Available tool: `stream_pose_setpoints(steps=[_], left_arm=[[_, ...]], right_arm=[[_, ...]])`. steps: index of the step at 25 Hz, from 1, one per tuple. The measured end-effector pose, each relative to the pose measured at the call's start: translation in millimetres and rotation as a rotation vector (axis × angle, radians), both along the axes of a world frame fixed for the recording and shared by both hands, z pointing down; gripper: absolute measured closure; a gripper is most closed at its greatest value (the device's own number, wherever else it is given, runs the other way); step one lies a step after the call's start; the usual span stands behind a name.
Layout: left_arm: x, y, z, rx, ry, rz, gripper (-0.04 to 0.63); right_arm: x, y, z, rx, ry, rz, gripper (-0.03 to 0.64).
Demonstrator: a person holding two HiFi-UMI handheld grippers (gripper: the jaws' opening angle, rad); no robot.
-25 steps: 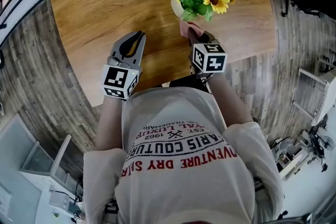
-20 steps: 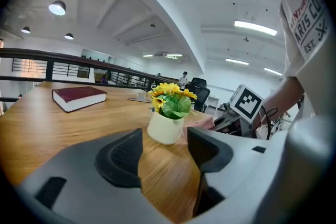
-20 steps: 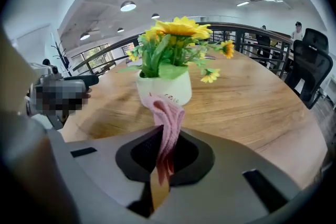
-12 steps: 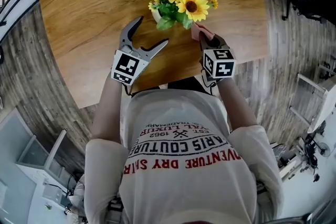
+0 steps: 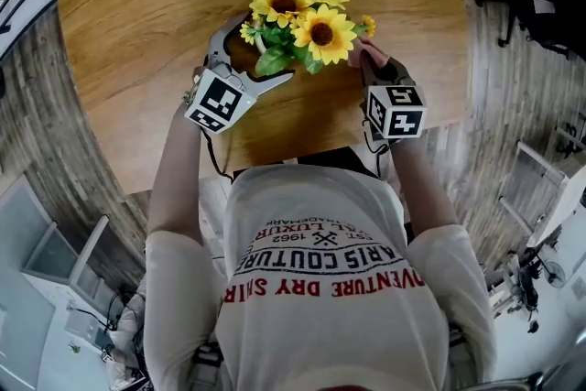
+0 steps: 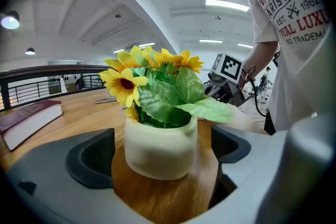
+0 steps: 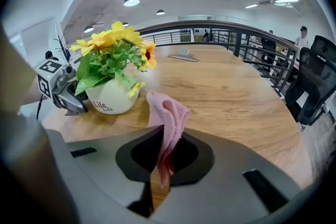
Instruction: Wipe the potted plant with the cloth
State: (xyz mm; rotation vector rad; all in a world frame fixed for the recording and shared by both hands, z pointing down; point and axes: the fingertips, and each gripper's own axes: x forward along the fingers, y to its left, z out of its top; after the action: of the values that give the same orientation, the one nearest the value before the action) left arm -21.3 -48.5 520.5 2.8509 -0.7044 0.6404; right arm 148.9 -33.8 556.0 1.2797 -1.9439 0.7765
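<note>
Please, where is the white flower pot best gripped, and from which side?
Grip the pot across its smooth round wall, below the rim, coming in level from the near table edge. Leaves and sunflowers overhang the top, so an approach from above would likely crush them.

Open-plan office or lab hall. Round wooden table (image 5: 137, 59) stands on grey plank floor (image 5: 55, 151). Black office chair (image 7: 315, 81) at the right edge of the right gripper view. Dark metal railing (image 7: 247, 42) runs behind the table there, open space beyond. High white vaulted ceiling, round lamps (image 7: 132, 1), strip lights (image 6: 227, 5). White cabinets (image 5: 55, 261) lower left of the head view, cabled gear (image 5: 536, 279) lower right.
</note>
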Motion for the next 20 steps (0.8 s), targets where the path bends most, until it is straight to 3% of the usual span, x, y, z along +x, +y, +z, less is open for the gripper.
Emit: stream_pose_setpoints(steps=[8,12,15,20], left_arm=[[20,-15,3,0.012,-0.032,0.100,0.031],[28,-15,17,-0.047,-0.099,0.158,0.034],[29,-15,23,-0.061,-0.144,0.163,0.035],[28,-17,23,-0.053,-0.144,0.148,0.036]], right_arm=[[-1,-18,5,-0.011,-0.030,-0.012,0.578],[-4,-29,5,0.000,-0.042,-0.018,0.578],[-7,-32,5,0.003,-0.048,-0.019,0.578],[-7,-32,7,0.010,-0.041,-0.027,0.579]])
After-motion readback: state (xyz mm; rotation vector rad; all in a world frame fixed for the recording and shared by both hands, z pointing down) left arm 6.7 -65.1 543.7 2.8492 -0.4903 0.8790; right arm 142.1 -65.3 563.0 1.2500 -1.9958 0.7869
